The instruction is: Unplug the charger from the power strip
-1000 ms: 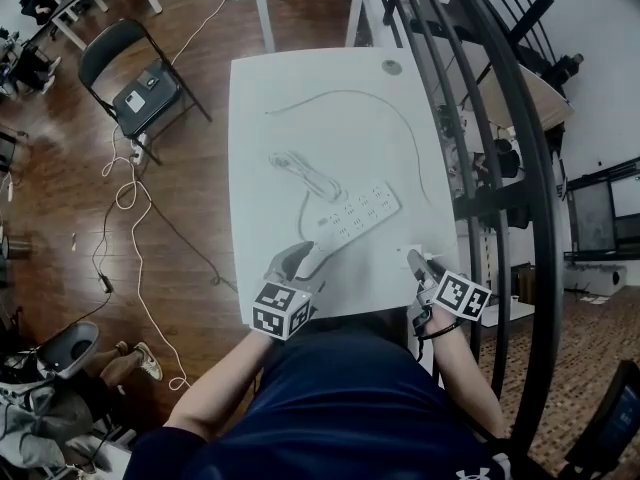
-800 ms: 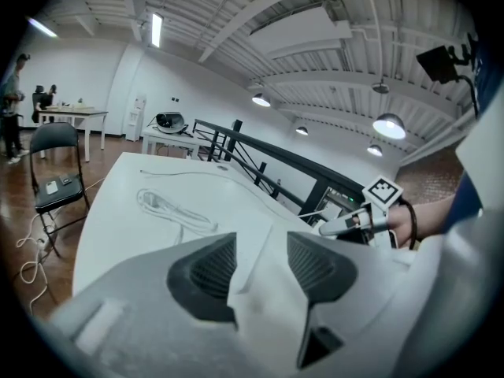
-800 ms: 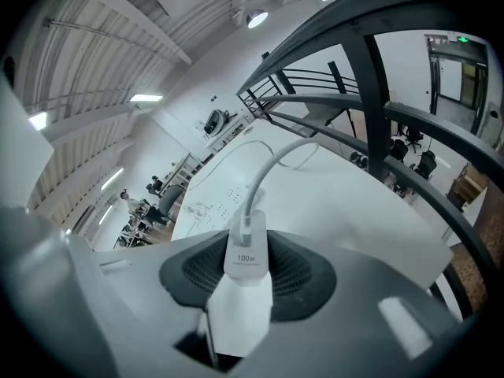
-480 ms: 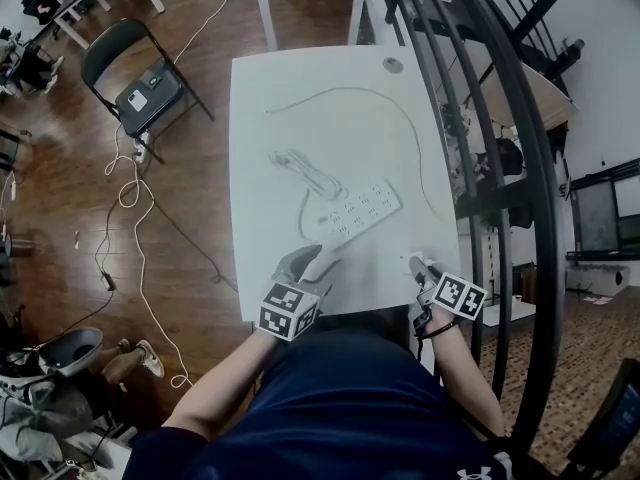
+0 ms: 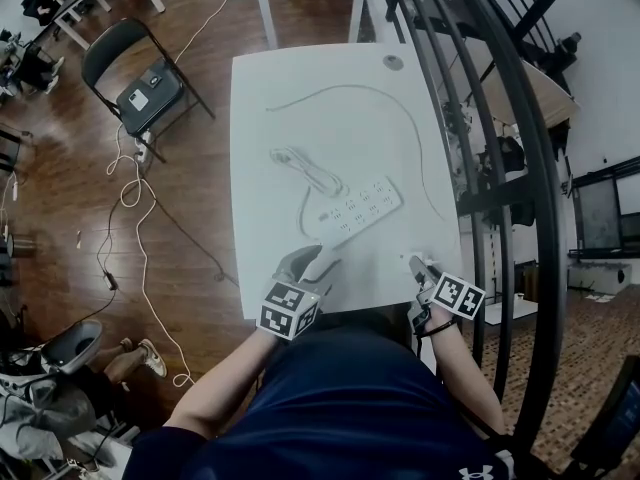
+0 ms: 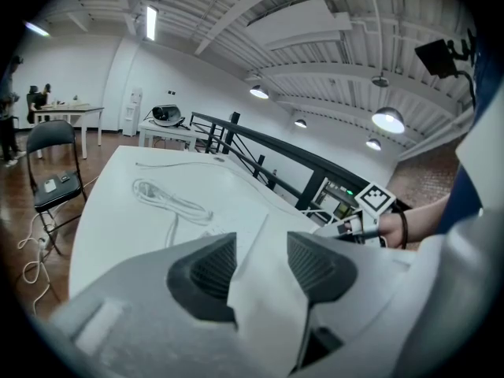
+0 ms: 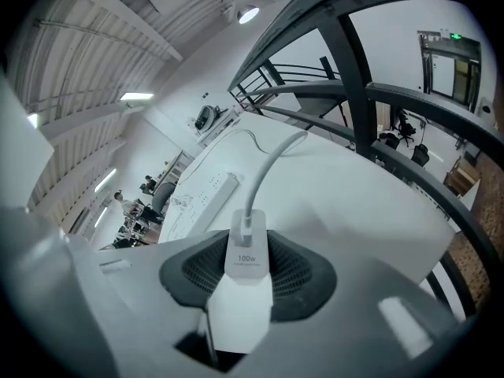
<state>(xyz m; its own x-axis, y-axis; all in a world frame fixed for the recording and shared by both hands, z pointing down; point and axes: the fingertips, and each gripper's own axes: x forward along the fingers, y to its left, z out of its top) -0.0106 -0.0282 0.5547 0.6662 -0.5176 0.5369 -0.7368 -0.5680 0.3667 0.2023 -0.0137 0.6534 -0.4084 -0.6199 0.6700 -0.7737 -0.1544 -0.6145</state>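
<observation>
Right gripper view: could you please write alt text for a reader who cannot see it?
The right gripper is shut on a white charger marked 100W, already out of the power strip. Its white cable curves away over the white table; the strip lies farther back at left, a dark railing at right.

The person wears a dark blue short-sleeved shirt. The left gripper and right gripper are light grey, with black-and-white marker cubes and dark ribbed fingers.
</observation>
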